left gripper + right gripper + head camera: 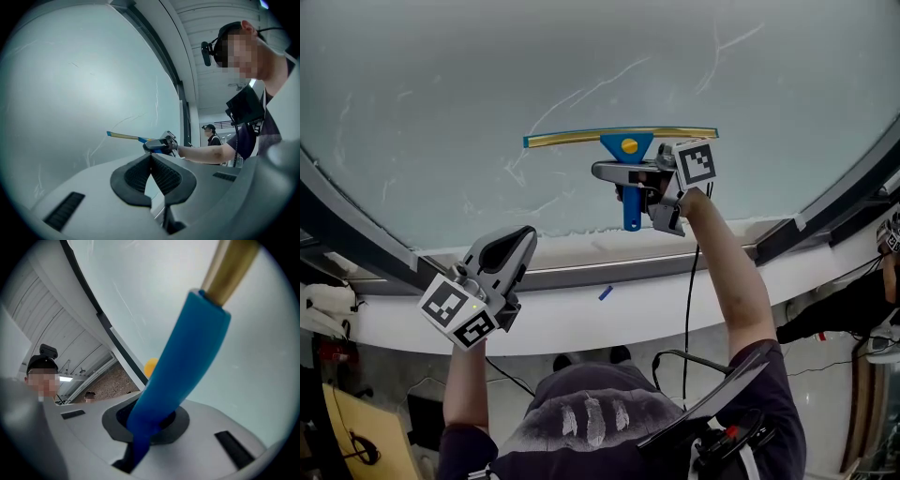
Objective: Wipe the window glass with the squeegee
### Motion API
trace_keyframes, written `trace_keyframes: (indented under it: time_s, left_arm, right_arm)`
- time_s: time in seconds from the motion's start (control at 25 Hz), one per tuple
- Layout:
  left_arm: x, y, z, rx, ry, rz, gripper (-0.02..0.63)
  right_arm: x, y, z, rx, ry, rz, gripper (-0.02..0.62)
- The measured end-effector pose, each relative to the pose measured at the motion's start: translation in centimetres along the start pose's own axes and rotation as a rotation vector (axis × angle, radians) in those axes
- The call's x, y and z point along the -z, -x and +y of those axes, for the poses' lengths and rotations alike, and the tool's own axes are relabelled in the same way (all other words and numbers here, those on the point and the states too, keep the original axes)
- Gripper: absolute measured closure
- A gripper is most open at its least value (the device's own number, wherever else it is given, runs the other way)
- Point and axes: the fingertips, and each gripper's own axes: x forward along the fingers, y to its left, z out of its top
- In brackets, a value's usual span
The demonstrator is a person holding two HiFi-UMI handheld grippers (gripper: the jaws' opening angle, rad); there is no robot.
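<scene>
The squeegee (pixel 620 139) has a blue handle and a brass-coloured blade, and its blade lies level against the window glass (pixel 469 75). My right gripper (pixel 628 180) is shut on the blue handle just below the blade. In the right gripper view the handle (pixel 187 348) fills the space between the jaws of the right gripper (pixel 147 420). My left gripper (pixel 511 246) hangs lower left, near the window's bottom frame, shut with nothing in it. The left gripper view shows the left gripper (pixel 151 164) with pads together and the squeegee (pixel 126 137) farther off on the glass.
Thin white streaks (pixel 581 94) run across the glass. A dark frame and a pale sill (pixel 581 314) border the window below, with a small blue scrap (pixel 606 293) on the sill. A black cable (pixel 689 309) hangs from the right gripper. Another person (pixel 212 136) stands far off.
</scene>
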Motion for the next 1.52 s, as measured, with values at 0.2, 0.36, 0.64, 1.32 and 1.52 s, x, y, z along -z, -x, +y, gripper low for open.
trace_keyframes:
  time_s: [0.2,0.36,0.64,1.32,1.52]
  left_arm:
    - [0.3,0.9,-0.1,0.006,0.008,0.0,0.601]
    - [0.6,1.7,-0.2,0.007,0.015,0.008,0.601]
    - [2.1,2.5,-0.3,0.022,0.038,0.03,0.601]
    - [6.0,6.1,1.5,0.01,0.041,0.104,0.601]
    - [6.9,6.9,1.7,0.015,0.063,0.116,0.601]
  right_arm:
    - [1.7,0.1,-1.2,0.013,-0.038,-0.022,0.589]
    - [3.2,0.1,-1.9,0.013,-0.088,-0.081,0.594]
    - [7.0,-0.3,-1.3,-0.004,-0.14,-0.166,0.594]
    - [13.7,-4.1,-0.3,0.081,-0.111,-0.129,0.594]
    - [14.6,-5.2,-0.2,0.073,-0.13,-0.144,0.594]
